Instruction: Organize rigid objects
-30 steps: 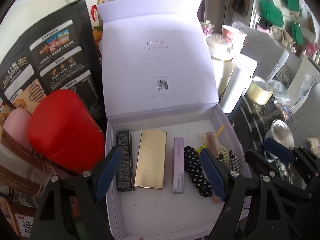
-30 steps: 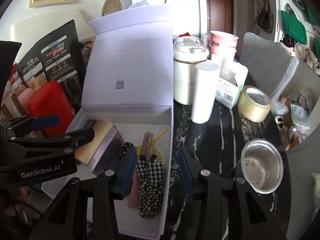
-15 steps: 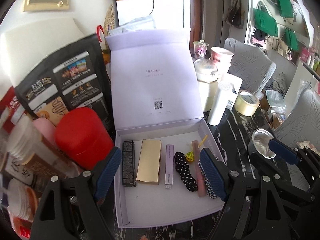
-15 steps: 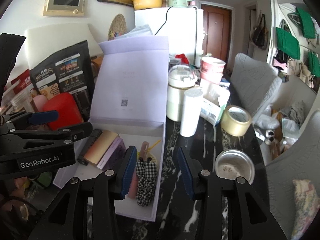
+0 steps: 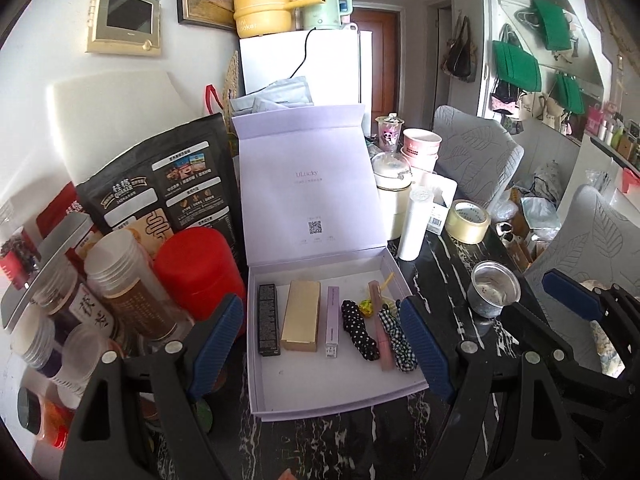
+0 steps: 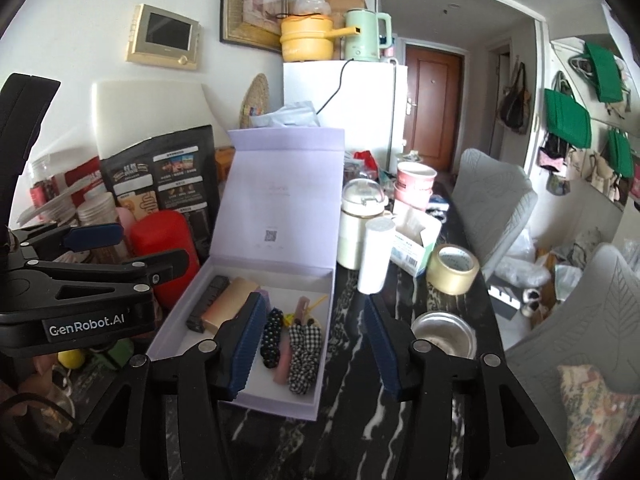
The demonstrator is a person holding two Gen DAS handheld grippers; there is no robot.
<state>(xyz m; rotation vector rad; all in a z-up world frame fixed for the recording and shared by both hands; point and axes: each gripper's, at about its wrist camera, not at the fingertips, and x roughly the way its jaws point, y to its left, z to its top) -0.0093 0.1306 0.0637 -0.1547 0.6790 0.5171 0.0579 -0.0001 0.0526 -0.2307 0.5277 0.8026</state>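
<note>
Lilac gift box [image 5: 332, 396] lies open on the black marble table [image 6: 360, 408], cosmetics cartons and hair ties in a row inside.
Left gripper [image 5: 320, 340] is spread and empty; right gripper [image 6: 312, 344], empty too, has just been widening. Risk, as I judge it: a careless reach could clip the upright lid [image 5: 308, 184] or topple the steel cup [image 5: 494, 292].

Open lilac box [image 5: 320, 396] holds cosmetics boxes [image 5: 301, 316] side by side

Both hand-held grippers have pulled up and back from the open box [image 5: 320, 396], which now sits smaller and farther off in both wrist views, with more of the desk [image 5: 448, 276] showing. The right hand-held gripper [image 6: 316, 344] has just been opening its jaws wider, nothing between them.
</note>
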